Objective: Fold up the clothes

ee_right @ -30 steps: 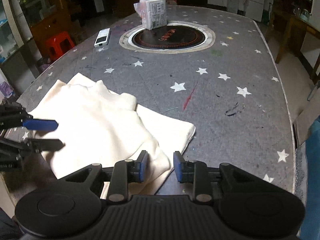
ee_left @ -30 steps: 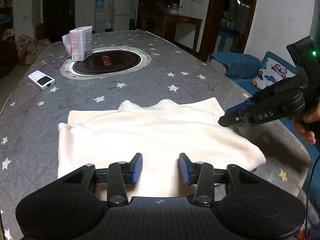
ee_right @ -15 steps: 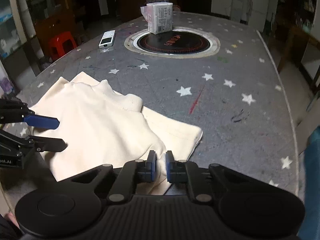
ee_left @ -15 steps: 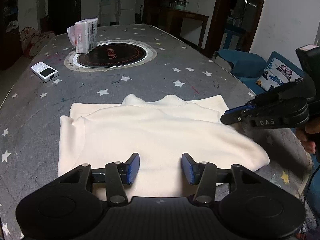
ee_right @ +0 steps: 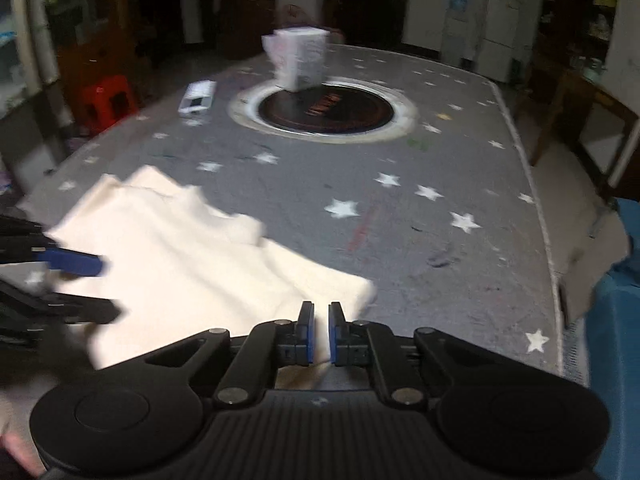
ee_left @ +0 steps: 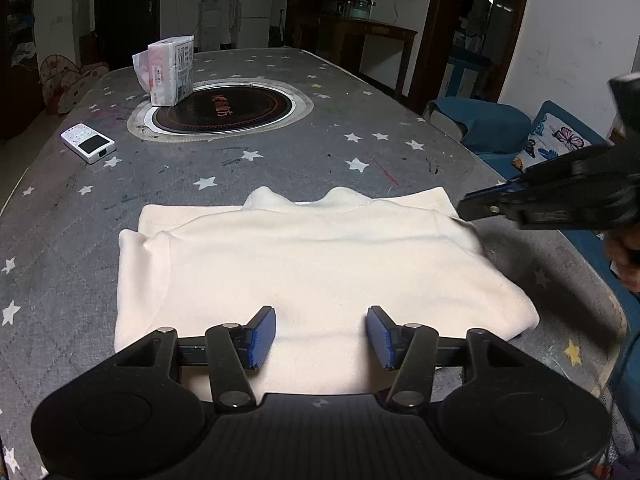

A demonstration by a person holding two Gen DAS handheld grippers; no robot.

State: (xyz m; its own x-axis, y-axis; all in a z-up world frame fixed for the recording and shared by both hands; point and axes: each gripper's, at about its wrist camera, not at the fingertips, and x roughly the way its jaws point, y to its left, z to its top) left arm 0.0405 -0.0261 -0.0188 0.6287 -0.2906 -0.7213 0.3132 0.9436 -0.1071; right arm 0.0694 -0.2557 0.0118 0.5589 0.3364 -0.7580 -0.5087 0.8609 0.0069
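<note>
Two grippers over one cream garment [ee_left: 320,256], folded and spread flat on the near end of a grey table [ee_left: 280,160] printed with white stars. Reaches almost to the table's near edge.

Left gripper [ee_left: 321,334]: jaws opening, blue pads apart and low above the garment's near hem, the cloth between them but not pressed by either pad. Shows again at the left edge of the right wrist view [ee_right: 92,286], fingers spread over the cloth's left side.

Right gripper [ee_right: 319,332]: clenched, pads almost together with a strip of the cream cloth pinched in the narrow gap, at the garment's right-hand edge. From the left wrist view, comes in from the right [ee_left: 466,208], tip at the garment's far right corner, a hand [ee_left: 624,256] behind it on the grip. Right wrist view blurred throughout.

Beyond the garment, well apart from it:
- round dark hob plate [ee_left: 220,110] sunk into the table's middle, ringed in pale metal
- white tissue pack [ee_left: 168,72] standing on the plate's left rim
- small white remote [ee_left: 88,146] lying left of the plate

Nothing on the bare stretch of table between garment and plate but pen marks and a red streak.

Off the table: red stool [ee_right: 106,100] on one side, blue sofa [ee_left: 492,124] with a butterfly cushion [ee_left: 556,144] on the other, white fridge [ee_left: 256,12] and water dispenser [ee_left: 209,12] against the far wall.
</note>
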